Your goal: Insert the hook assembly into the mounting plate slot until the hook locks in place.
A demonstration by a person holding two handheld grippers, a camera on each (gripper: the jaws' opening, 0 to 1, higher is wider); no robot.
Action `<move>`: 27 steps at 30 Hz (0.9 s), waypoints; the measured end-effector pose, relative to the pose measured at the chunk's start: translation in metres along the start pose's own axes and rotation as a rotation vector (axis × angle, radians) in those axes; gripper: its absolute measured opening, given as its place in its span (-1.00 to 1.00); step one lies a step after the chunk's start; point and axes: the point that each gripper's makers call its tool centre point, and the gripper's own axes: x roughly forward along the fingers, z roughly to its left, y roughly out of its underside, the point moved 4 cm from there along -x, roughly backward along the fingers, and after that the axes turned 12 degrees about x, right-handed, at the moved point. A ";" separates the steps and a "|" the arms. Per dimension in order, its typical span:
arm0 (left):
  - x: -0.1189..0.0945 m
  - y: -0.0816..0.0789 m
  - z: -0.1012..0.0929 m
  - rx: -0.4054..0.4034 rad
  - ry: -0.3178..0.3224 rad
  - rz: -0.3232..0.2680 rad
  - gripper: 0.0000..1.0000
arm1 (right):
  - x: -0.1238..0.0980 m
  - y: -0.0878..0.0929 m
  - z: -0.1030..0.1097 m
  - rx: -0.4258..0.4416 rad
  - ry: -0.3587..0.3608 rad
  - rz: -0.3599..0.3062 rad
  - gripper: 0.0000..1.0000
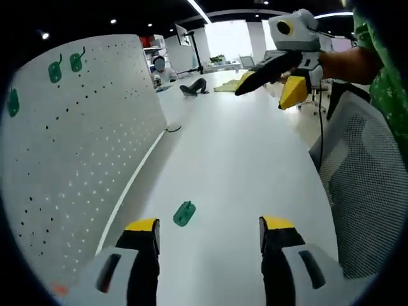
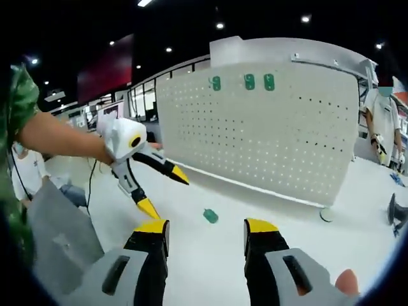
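A green hook [image 1: 184, 213] is lying on the white table [image 1: 242, 166], just ahead of the left gripper [image 1: 209, 231], whose jaws are standing spread. The right gripper [image 2: 206, 229] is likewise hovering spread before it; three more hooks [image 2: 249, 81], apparently, are hanging on the pegboard [image 2: 268, 127].

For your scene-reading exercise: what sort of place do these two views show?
Probably an open-plan office or lab used as a workshop: a long white table, an upright white pegboard carrying green hooks, and recessed ceiling lights.
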 end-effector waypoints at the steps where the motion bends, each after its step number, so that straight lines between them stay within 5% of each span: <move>1: 0.002 0.002 0.002 -0.001 0.003 0.006 0.28 | -0.001 0.002 0.000 -0.002 -0.006 0.007 0.03; 9: 0.026 0.016 0.015 -0.008 0.039 0.054 0.21 | -0.006 0.020 -0.003 0.018 -0.068 0.085 0.18; 27: 0.058 0.010 0.028 0.095 0.133 0.085 -0.05 | -0.003 0.031 -0.014 0.069 -0.076 0.088 0.20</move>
